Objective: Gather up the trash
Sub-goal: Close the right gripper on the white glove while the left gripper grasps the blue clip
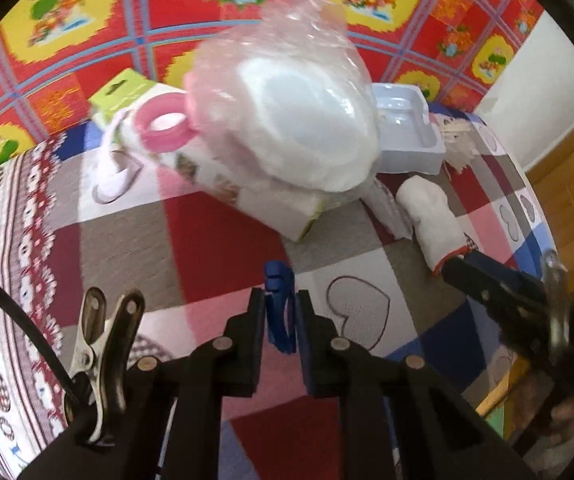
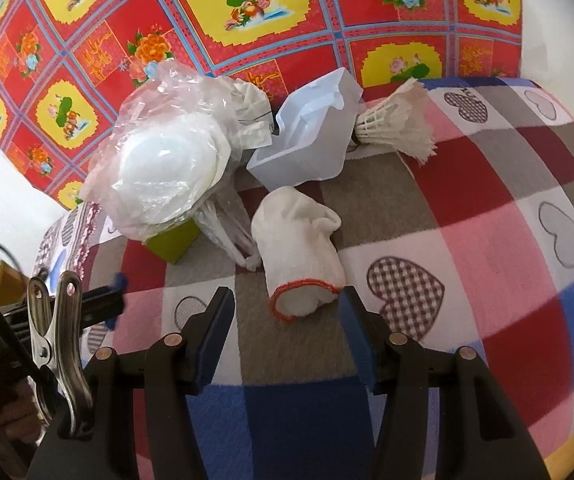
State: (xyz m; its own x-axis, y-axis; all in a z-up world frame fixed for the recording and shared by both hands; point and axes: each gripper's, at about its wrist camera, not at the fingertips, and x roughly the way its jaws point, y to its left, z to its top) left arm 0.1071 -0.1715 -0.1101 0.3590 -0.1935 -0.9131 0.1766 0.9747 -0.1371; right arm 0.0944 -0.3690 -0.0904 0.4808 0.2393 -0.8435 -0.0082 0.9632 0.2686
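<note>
My left gripper (image 1: 281, 312) is clamped nearly shut on a small blue clip (image 1: 279, 304); pads pinch it from both sides and the clip stands upright between them, above the patchwork heart cloth (image 1: 215, 240)

My right gripper (image 2: 287, 316) is open wide, holding nothing. The white glove (image 2: 299, 248) is my landmark here: its red-trimmed cuff sits right between the two pads, and I can't tell whether the right pad touches the cuff edge. The left pad is clear of it

Relative to the glove, in the right wrist view:
- crumpled clear plastic strip (image 2: 227, 232) just beside it on the left, touching or nearly
- clear bag of white bowls (image 2: 167, 168) further left and behind, resting on a green-edged carton (image 2: 173, 242)
- white plastic tray (image 2: 307, 140) directly behind, tilted on its side, near but apart
- shuttlecock (image 2: 399, 124) behind and to the right, lying on its side just beside the tray

In the left wrist view a pink tape ring (image 1: 163, 126) lies on the carton, on the far side of the bowl bag from the glove; that view is motion-blurred

Red and yellow floral sheet (image 2: 247, 8) fills the background behind the whole pile
</note>
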